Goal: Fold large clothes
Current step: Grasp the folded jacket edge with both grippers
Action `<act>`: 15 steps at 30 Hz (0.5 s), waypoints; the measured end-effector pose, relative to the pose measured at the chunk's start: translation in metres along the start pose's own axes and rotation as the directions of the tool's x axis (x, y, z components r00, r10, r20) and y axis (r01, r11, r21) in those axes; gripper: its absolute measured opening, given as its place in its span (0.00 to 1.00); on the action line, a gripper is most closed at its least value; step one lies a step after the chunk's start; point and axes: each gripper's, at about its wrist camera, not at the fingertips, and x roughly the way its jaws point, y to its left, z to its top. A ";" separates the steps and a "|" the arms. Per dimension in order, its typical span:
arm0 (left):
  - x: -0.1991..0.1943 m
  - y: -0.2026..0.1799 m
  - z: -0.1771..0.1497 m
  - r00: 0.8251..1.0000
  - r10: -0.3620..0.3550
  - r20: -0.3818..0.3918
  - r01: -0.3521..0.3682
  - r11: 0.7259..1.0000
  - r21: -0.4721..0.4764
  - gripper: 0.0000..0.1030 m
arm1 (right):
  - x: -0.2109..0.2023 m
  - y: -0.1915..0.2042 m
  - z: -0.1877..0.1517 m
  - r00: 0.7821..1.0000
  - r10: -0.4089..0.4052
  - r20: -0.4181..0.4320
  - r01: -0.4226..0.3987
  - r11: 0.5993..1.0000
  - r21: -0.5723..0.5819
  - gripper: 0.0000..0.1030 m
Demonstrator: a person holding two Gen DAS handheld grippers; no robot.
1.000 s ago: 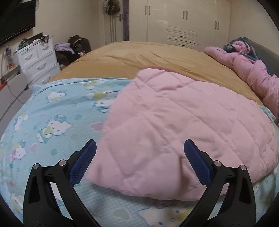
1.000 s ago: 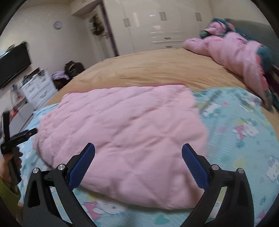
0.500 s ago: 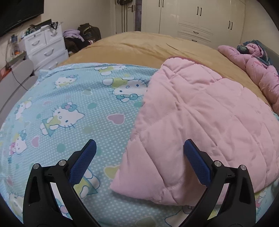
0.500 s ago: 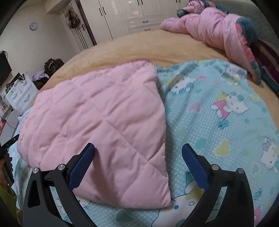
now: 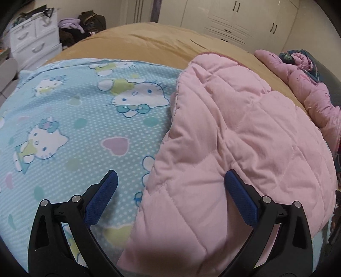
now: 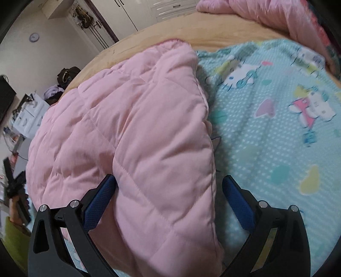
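A pink quilted padded garment [image 5: 234,136] lies folded on a light blue cartoon-cat print sheet [image 5: 74,119] on the bed. My left gripper [image 5: 170,181] is open and straddles the garment's near left corner, its right finger over the pink fabric and its left finger over the sheet. My right gripper [image 6: 168,185] is open and straddles the near right corner of the garment [image 6: 138,127]; its left finger presses against the fabric, its right finger is over the sheet [image 6: 277,127]. Neither grips the fabric.
A tan bedspread [image 5: 149,40] lies beyond the sheet. A second pink quilt [image 5: 309,89] is heaped at the bed's far right. White drawers [image 5: 34,42] and bags stand left of the bed, wardrobes [image 5: 234,19] behind. The left hand shows in the right wrist view [image 6: 17,198].
Both grippers moved down and closer to the garment's near corners, the left toward its left edge, the right toward its right edge. The garment's edges now lie between the open fingers.
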 end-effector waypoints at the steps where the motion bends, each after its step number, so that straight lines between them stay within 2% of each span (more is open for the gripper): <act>1: 0.003 0.000 0.001 1.000 -0.010 -0.003 0.010 1.000 0.002 0.92 | 0.003 -0.001 0.001 1.000 0.011 -0.007 -0.011 1.000 0.003 0.96; 8: 0.019 0.000 0.003 0.997 -0.079 -0.014 0.078 0.996 -0.033 0.92 | 0.015 0.002 0.010 0.999 0.030 -0.016 -0.030 0.999 -0.030 0.96; 11: 0.024 -0.001 0.001 0.994 -0.106 -0.012 0.105 0.993 -0.053 0.87 | 0.019 0.007 0.014 0.999 0.036 -0.009 -0.036 0.999 -0.037 0.93; 12: 0.023 -0.002 0.001 0.994 -0.110 -0.007 0.110 0.993 -0.052 0.84 | 0.019 0.010 0.015 0.999 0.052 -0.006 -0.052 0.998 -0.038 0.85; 13: 0.023 -0.005 0.001 0.993 -0.115 -0.003 0.115 0.993 -0.042 0.83 | 0.020 0.011 0.016 0.996 0.088 -0.004 -0.089 0.995 -0.037 0.69; 15: 0.023 -0.008 0.002 0.992 -0.125 -0.007 0.125 0.992 -0.029 0.73 | 0.021 0.014 0.019 0.995 0.098 0.006 -0.097 0.995 -0.039 0.67</act>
